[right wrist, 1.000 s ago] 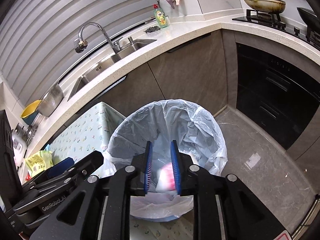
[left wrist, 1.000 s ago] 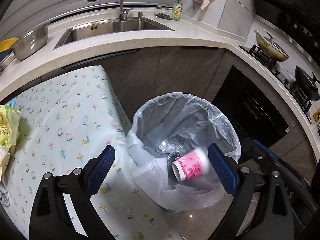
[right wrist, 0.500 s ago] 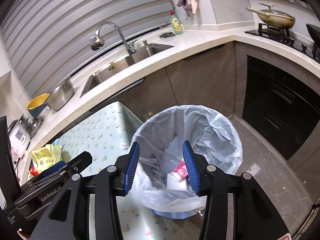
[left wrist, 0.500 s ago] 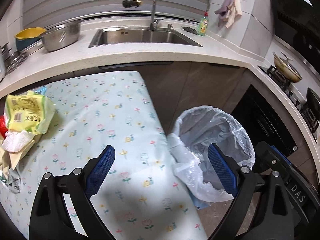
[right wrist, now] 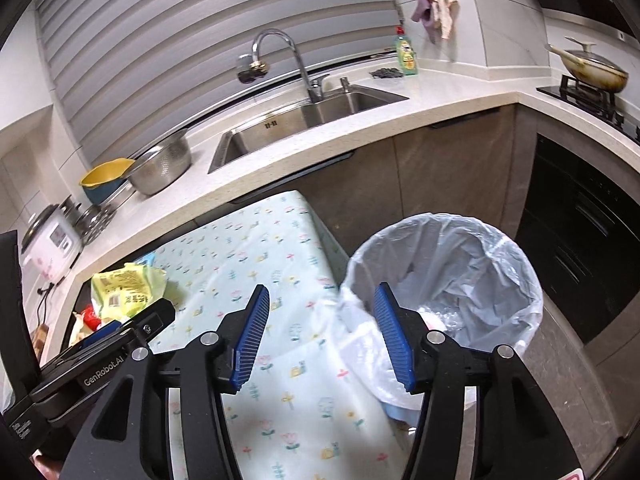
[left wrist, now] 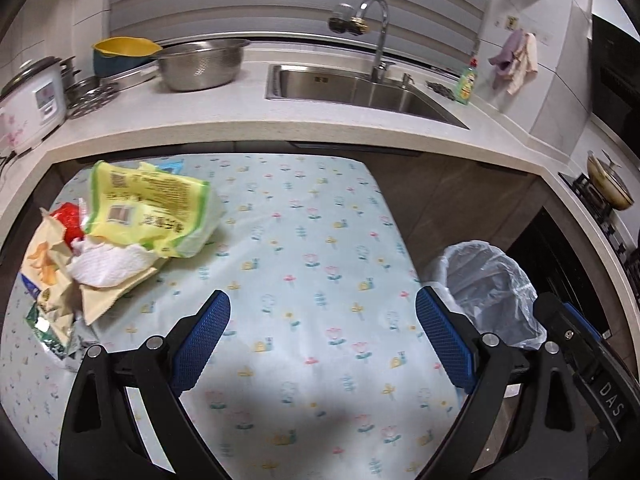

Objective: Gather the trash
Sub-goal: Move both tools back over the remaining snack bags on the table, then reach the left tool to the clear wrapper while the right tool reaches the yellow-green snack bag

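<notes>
Both tools empty, the left tool (left wrist: 322, 342) wide, the right tool (right wrist: 320, 338) opening, the light, crinkly yellow wrapper (left wrist: 152, 216) at the surface's (left wrist: 320, 248) far left corner probably pinches best by a loose edge.

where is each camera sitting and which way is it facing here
Left wrist view: on the left gripper, angled down over the floral table toward the trash pile and sink; its own open, empty fingers show.
Right wrist view: on the right gripper, angled down at the lined bin beside the table; its jaws are opening, empty, with the left gripper's body at lower left.
Shared: table, bin, trash pile, sink, colander.
</notes>
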A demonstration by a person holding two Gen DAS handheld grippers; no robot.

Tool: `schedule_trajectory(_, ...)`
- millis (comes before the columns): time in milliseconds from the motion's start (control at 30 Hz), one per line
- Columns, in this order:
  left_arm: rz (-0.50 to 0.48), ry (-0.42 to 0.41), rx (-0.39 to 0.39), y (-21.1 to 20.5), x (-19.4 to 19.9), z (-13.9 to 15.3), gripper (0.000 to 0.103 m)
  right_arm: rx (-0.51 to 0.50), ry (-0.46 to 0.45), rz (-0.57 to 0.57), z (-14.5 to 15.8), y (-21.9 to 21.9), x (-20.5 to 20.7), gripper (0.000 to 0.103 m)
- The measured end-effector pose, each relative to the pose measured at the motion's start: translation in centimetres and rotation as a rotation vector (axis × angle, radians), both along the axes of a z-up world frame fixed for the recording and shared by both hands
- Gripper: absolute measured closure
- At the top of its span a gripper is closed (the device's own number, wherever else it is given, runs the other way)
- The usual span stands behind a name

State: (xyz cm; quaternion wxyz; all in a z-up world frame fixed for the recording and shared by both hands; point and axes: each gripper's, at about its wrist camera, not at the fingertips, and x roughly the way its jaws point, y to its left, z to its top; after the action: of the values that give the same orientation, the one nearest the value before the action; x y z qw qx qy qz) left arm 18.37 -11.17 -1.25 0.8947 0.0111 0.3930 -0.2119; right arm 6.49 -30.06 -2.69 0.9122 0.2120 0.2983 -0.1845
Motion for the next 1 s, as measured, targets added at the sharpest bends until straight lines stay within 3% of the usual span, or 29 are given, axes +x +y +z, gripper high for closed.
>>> schedule_trajectory(633, 0.224, -0.017, 0.029, 15.2, 2.6, -0.1, 0.008, -0.042, 0.022, 0.175, 0.5, 11.9, 5.5, 0.044)
schedule_trajectory(1000, 0.298, -0.009, 0.051, 22.4, 4.3, -1.3, 0.007, -0.026, 0.06, 0.253, -0.8, 16.7, 9.6, 0.044)
